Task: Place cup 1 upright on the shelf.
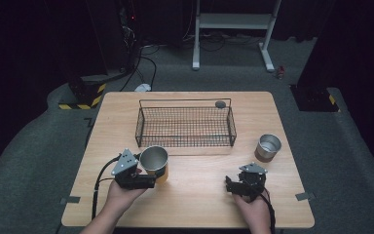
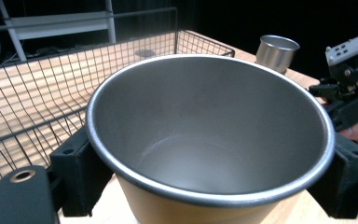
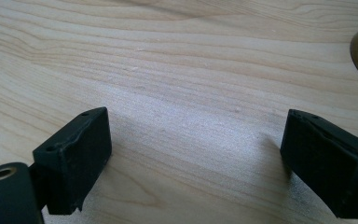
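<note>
**Left gripper clasps a metal cup in front of the basket**

The wooden table carries everything. Toward its far edge, about centred, sits a black wire basket, empty but for a small dark round thing at its far right corner; what that is cannot be told.

Next in size is the metal cup with the tan outer wall, just in front of the basket's near left corner. The left gripper has it: in the left gripper view the cup fills the space between the two black jaws, one pressed to each side of the wall just under the rolled rim, so the jaws are closed on it. Whether its base still rests on the table is not clear.

A second, smaller steel cup stands near the table's right edge, free of either gripper.

The right gripper hovers near the near edge, right of centre, jaws spread wide over bare wood with nothing between them.

Judging by look, the held cup is thin, stiff metal: light, unlikely to dent under a modest squeeze, but smooth and tapered, so it could slide downward out of the pads. A hold high on the wall, under the rim's lip, seems safest, and that is where the jaws sit now.
</note>
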Demonstrator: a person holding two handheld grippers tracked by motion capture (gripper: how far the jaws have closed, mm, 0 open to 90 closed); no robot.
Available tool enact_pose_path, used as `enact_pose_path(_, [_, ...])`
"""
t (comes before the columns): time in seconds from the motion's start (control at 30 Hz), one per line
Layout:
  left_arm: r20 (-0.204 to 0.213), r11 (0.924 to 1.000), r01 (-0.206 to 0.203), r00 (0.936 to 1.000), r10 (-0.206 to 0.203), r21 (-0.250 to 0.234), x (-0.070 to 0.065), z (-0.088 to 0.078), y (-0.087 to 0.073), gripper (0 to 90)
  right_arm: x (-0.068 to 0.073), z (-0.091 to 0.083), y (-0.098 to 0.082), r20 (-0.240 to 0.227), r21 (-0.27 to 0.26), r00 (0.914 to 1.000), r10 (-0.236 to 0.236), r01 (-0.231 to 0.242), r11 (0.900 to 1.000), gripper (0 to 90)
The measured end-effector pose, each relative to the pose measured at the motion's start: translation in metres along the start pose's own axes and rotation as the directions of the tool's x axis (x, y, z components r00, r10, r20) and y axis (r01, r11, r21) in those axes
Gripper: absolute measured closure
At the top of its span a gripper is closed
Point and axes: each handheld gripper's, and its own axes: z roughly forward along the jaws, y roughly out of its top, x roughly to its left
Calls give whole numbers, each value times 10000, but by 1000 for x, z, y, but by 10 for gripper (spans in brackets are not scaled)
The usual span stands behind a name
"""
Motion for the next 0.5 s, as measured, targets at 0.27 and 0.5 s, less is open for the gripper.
enact_pose_path(0.27, [-317, 9999, 110, 9994, -113, -92, 11, 7, 15, 138, 0, 0, 0, -4, -13, 10000, 5, -5, 10000, 85])
enact_pose_path(0.5, [-541, 9999, 33, 9985, -41, -156, 20, 14, 30, 139, 0, 0, 0, -6, -20, 10000, 6, -6, 10000, 84])
